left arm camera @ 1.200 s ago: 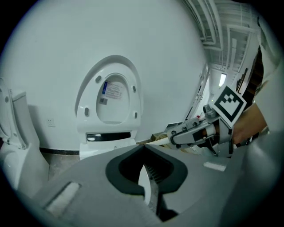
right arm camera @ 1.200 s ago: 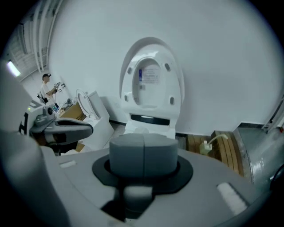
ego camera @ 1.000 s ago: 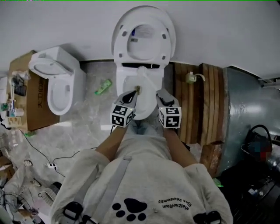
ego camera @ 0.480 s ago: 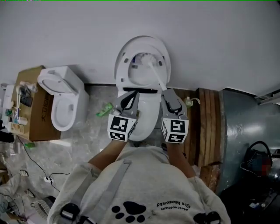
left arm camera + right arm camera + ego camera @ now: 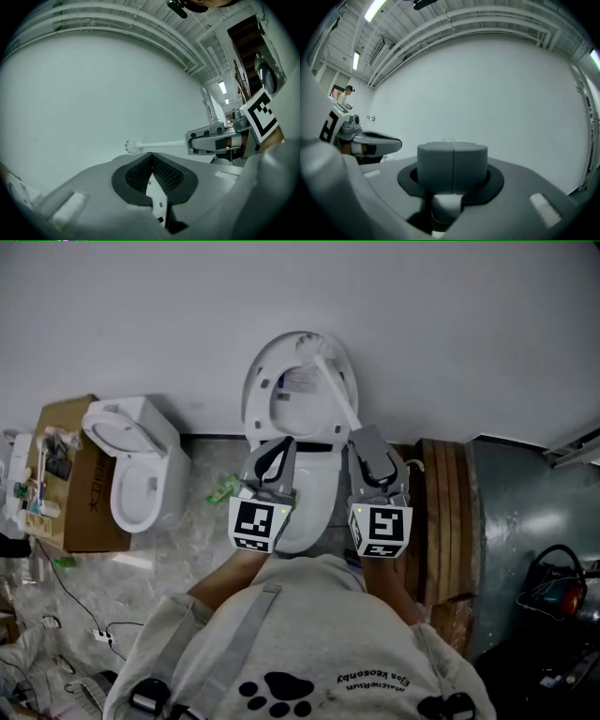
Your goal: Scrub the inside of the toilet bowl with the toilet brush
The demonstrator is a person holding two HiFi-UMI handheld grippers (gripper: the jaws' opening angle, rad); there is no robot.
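Left gripper view: the left gripper (image 5: 151, 157) has its two dark jaws meeting at the tips, with nothing held between them. Just beyond the tips the toilet brush (image 5: 159, 144) crosses the view. Its white handle sticks out leftward from the right gripper (image 5: 194, 142) and ends in a small bristled head against the bare white wall (image 5: 93, 93). The brush is clear of the left gripper.

In the right gripper view, that gripper's grey jaws are pressed flat together on the brush handle, and a faint trace of the head peeks over their tips.

In the head view both grippers sit side by side above the toilet bowl (image 5: 314, 486). The brush slants up and to the left from the right gripper, its head lifted out of the bowl in front of the raised seat (image 5: 272, 390). Well to the left of the left gripper a second toilet (image 5: 141, 465) stands beside a cardboard box (image 5: 66, 484). Wooden planks (image 5: 441, 512) lie just to the right of the right gripper.
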